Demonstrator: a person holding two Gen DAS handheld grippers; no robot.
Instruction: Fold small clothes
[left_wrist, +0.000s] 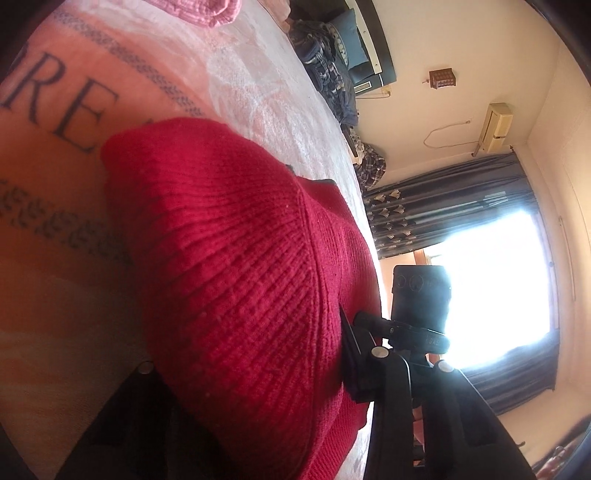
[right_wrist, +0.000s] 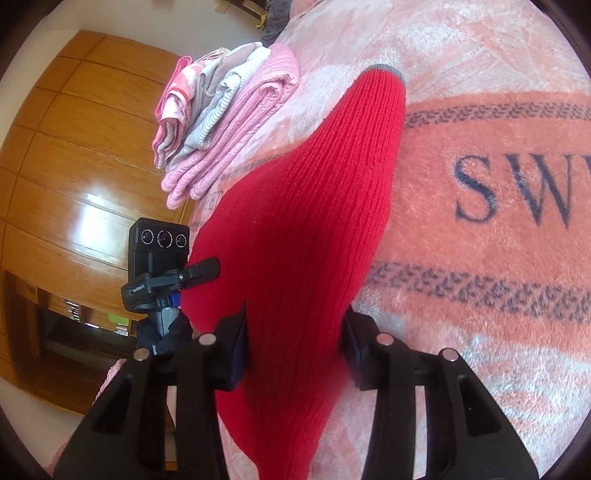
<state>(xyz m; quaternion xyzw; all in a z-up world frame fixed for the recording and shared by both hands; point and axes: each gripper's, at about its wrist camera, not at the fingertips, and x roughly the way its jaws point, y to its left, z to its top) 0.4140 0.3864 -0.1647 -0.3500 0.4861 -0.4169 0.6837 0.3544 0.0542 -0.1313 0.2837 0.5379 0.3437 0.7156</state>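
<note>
A red ribbed knit garment (right_wrist: 317, 229) lies on a pink and coral fleece blanket (right_wrist: 498, 122) that covers a bed. The blanket carries dark printed lettering and bands of small dark leaf shapes.

In the right wrist view, the right gripper (right_wrist: 291, 350) has its 2 black fingers set on either side of the red knit, which fills the gap between them and bulges above. The fingers press against the cloth, gripping it. From there the knit stretches away as a long sleeve-like shape, ending in a narrow grey cuff (right_wrist: 388, 70). Just beyond it, a stack of folded clothes (right_wrist: 225, 129) in pink, white and grey rests near the blanket's edge. A small black camera on a clamp (right_wrist: 159, 254) stands at the left, with a glossy wooden wardrobe (right_wrist: 74, 166) behind it.

In the left wrist view, the left gripper (left_wrist: 251, 373) is mostly buried: the red knit mounds over the space between its fingers, touching the right finger's pad, and the left finger is blurred and dark. Whether it is clamped on the cloth cannot be told. Behind are a bright window (left_wrist: 498, 288) with dark curtains (left_wrist: 443, 199) and a pile of dark clothing (left_wrist: 328, 55).
</note>
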